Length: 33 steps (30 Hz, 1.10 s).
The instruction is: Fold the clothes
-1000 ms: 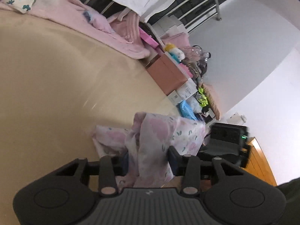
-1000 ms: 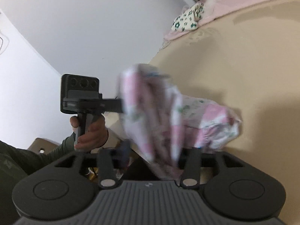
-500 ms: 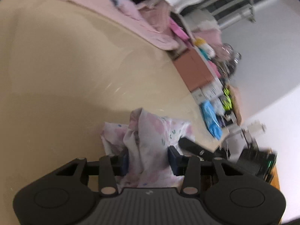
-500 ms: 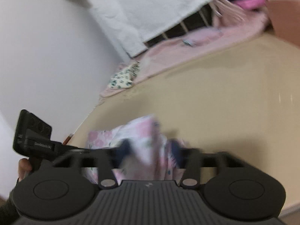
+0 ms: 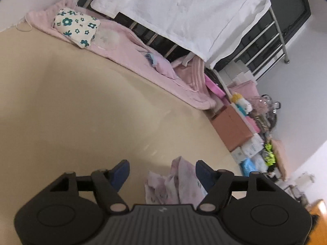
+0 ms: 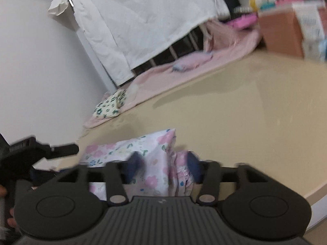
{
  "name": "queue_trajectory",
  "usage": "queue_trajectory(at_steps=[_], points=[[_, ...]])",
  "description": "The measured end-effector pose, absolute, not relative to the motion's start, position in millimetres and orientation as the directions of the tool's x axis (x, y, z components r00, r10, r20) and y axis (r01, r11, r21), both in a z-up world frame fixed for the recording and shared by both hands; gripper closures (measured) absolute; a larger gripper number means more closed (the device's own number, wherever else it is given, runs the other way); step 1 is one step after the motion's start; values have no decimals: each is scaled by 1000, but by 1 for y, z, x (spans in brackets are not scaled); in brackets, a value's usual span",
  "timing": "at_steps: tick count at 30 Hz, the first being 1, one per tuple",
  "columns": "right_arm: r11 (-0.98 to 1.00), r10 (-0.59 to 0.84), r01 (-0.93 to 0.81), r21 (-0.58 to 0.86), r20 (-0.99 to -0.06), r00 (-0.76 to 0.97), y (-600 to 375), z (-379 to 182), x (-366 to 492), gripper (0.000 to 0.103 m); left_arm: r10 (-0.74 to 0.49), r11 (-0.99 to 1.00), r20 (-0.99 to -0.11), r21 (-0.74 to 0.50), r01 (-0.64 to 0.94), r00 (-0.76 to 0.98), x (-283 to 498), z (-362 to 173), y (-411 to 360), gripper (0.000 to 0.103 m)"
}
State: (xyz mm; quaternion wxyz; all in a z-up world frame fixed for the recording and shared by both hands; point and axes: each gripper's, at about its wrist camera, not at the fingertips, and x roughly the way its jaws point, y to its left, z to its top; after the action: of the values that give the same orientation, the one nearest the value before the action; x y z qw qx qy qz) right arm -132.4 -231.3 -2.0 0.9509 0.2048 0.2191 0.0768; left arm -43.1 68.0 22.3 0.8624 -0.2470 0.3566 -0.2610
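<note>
A folded pink floral garment [image 5: 175, 183] lies on the beige table [image 5: 81, 112] near its front edge. In the left wrist view my left gripper [image 5: 161, 169] stands open, and the cloth rests between the fingers, close to the right one, with a wide gap on the left. In the right wrist view my right gripper [image 6: 163, 163] is shut on a thick fold of the garment [image 6: 114, 153], which fills the space between its blue pads. The left gripper [image 6: 40, 149] shows there at the left, just beyond the cloth, held in a hand.
A pink blanket [image 5: 126, 47] and a flower-print pillow [image 5: 75, 26] lie along the table's far side under a hanging white sheet [image 5: 184, 10]. A brown box [image 5: 233, 128] and mixed clutter stand at the right. The table's rounded edge [image 6: 302, 192] runs close on the right.
The garment has come down from the air onto the table. My left gripper has opened and let go of it. The right gripper has swung toward the table, still holding the cloth.
</note>
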Motion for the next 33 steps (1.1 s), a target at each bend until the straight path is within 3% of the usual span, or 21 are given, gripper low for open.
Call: queue_trajectory(at_steps=[3,4,5,6,11,14,17,19,20,21,23,24,25,27,31,33], points=[[917,197,-18,398,-413,889,-231,-7,-133,34,-621,749,-506,-608,263,598,-39,15,49,77],[902,209,-10,432,-415,886,-235,-11,-133,34,-624,745,-505,-615,258,596,-38,12,45,80],[885,220,-2,465,-415,882,-238,-14,-132,43,-626,741,-504,-622,253,595,-37,9,42,83],[867,240,-1,499,-413,879,-242,-17,-131,53,-625,739,-505,-628,243,595,-34,7,39,84],[713,386,-7,701,-384,839,-270,-32,-108,79,-602,755,-513,-615,227,611,-34,6,32,85],[589,486,6,808,-360,797,-286,-40,-94,85,-564,787,-541,-580,210,624,-35,2,28,85],[593,493,10,805,-373,786,-284,-41,-88,86,-546,798,-539,-567,203,641,-36,-1,28,82],[641,457,12,767,-395,797,-279,-36,-89,81,-542,796,-525,-571,201,656,-37,1,32,81],[671,434,13,742,-406,805,-277,-32,-92,69,-540,795,-518,-572,200,664,-38,2,33,77],[701,405,16,713,-417,814,-274,-27,-95,47,-530,797,-503,-570,200,682,-42,6,38,70],[773,333,5,635,-413,848,-270,-12,-108,26,-513,803,-474,-559,205,715,-50,17,47,65],[807,297,-3,590,-402,866,-269,-4,-115,27,-514,804,-452,-550,226,729,-57,24,50,65],[844,260,-13,536,-390,883,-266,4,-121,30,-517,808,-430,-531,256,740,-66,33,50,65],[914,218,-60,401,-361,907,-251,20,-126,73,-507,826,-413,-482,291,756,-78,42,41,65],[964,216,-143,223,-354,910,-215,32,-117,88,-496,859,-417,-363,360,762,-94,45,9,66],[975,194,-132,179,-391,900,-203,28,-107,89,-490,869,-418,-300,393,765,-102,47,-6,78]])
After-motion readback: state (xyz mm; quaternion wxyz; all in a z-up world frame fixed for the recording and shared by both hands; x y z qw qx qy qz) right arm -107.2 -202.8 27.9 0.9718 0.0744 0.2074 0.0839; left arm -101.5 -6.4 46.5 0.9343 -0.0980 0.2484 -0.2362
